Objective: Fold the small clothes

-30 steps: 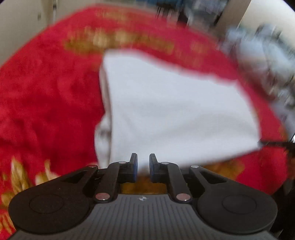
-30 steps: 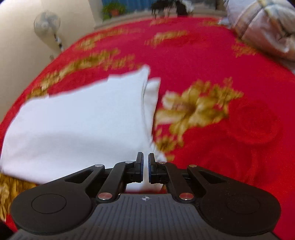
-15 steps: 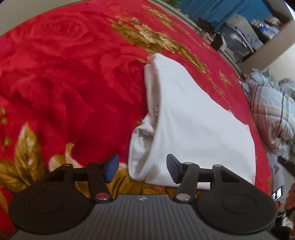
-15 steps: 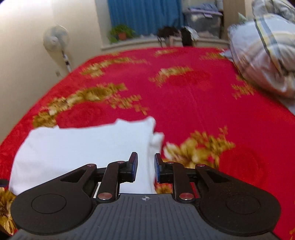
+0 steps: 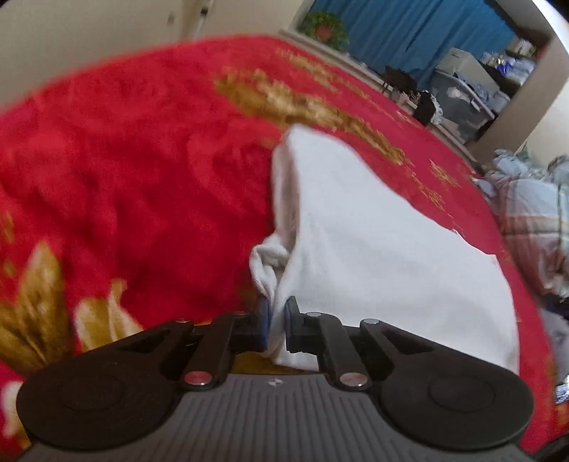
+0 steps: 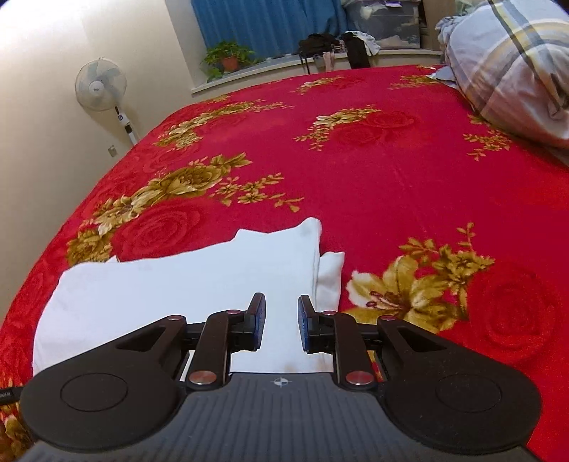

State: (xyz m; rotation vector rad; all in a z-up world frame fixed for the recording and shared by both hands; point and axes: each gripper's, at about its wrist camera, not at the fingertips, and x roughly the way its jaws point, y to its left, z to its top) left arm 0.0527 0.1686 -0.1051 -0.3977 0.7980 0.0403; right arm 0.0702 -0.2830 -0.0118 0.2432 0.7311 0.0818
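The left tongs [image 5: 276, 325] are closing, and their pads pinch the near corner of the white garment [image 5: 373, 248], a fold of cloth bunched between them; the right tongs [image 6: 281, 328] stand apart above the garment's near edge with nothing between the pads, white cloth showing below the gap. The garment lies folded flat on the bed [image 6: 391, 184], close to its near edge; in the right wrist view a narrow under-layer juts past its right side, and in the left wrist view a crumpled bit sticks out at its left side just beyond the pinch. To the right of the garment and past its far edge, the red blanket with gold flowers runs wide and bare up to the far side of the bed; a plaid quilt [image 6: 508, 67] is heaped at the far right corner. The bed's left edge drops toward a wall, where a standing fan [image 6: 101, 85] stands; farther still, a potted plant [image 6: 227, 57] sits on a ledge before blue curtains [image 6: 263, 25].
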